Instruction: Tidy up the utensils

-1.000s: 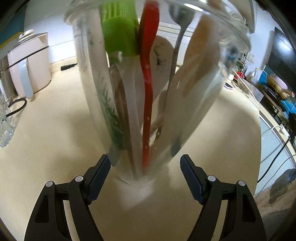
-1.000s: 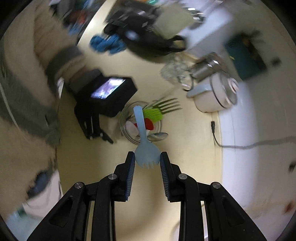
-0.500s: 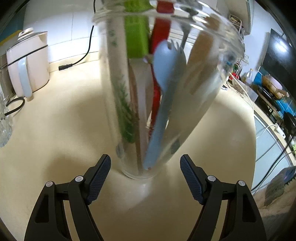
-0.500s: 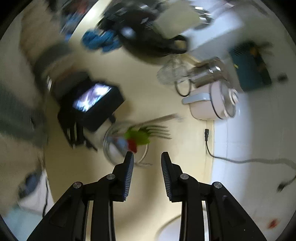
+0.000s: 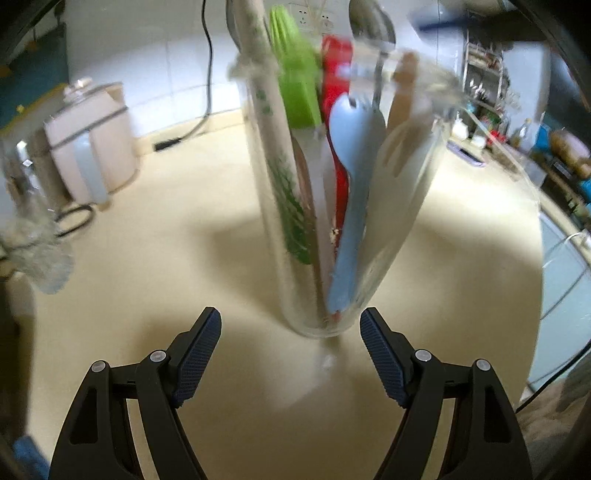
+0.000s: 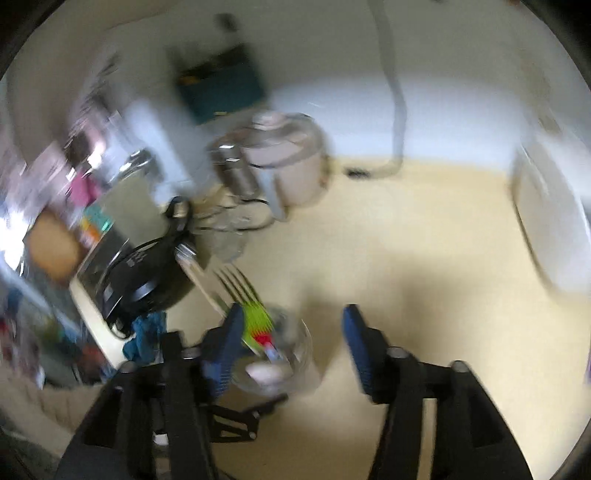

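Observation:
A tall clear glass stands on the cream counter and holds several utensils: a light blue spork, a red one, a green one, a metal spoon and wooden pieces. My left gripper is open and empty, just short of the glass base. In the blurred right wrist view the same glass sits low, seen from above, with the green utensil sticking out. My right gripper is open and empty above the glass.
A pale pink kettle with a cord stands back left; it also shows in the right wrist view. A faceted clear glass is at the left. A black appliance lies left of the utensil glass. A white appliance stands at the right.
My right gripper let the blue spork drop into the glass, then opened wide and swung down and away. The left gripper backed off a little from the glass, still open.

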{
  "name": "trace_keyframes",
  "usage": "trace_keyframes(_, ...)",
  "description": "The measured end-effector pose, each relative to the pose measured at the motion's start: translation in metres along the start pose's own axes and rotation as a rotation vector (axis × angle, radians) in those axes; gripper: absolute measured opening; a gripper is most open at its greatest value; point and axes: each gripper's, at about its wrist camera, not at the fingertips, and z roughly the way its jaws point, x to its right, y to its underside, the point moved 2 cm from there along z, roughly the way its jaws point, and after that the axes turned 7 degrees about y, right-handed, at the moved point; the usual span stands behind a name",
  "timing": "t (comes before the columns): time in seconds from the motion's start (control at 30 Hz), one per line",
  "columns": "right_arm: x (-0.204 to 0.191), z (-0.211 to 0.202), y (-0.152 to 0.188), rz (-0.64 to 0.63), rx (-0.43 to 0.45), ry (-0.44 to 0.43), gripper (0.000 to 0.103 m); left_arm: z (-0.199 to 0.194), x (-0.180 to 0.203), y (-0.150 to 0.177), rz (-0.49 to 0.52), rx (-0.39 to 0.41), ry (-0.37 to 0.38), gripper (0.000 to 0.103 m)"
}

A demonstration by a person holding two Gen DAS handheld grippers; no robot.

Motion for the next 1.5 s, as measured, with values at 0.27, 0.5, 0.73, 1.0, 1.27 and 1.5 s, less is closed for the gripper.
trace_keyframes(0.27, 0.016, 0.012, 0.051, 0.054, -0.053, 0.019, 0.084, -0.05, 0.012, -0.014, -0.16, -0.033, -0.15, 0.081)
trace_keyframes(0.5, 0.012, -0.017, 0.077, -0.087, 0.022, 0.183, 0.084, -0.095, 0.063, -0.044, -0.292, 0.001, -0.313, 0.081)
trace_keyframes(0.73, 0.034, -0.049, 0.112, -0.042, 0.022, 0.186, 0.084, -0.122, 0.136, -0.054, -0.226, 0.039, -0.499, 0.081)
trace_keyframes(1.0, 0.053, -0.067, 0.135, -0.012, 0.016, 0.167, 0.084, -0.122, 0.188, -0.043, -0.322, 0.002, -0.428, 0.081)
trace_keyframes(1.27, 0.054, -0.074, 0.147, -0.014, 0.015, 0.159, 0.084, -0.119, 0.2, -0.041, -0.343, -0.005, -0.416, 0.081)
trace_keyframes(1.5, 0.057, -0.075, 0.143, -0.007, 0.031, 0.17, 0.084, -0.118, 0.197, -0.048, -0.33, 0.001, -0.411, 0.081)
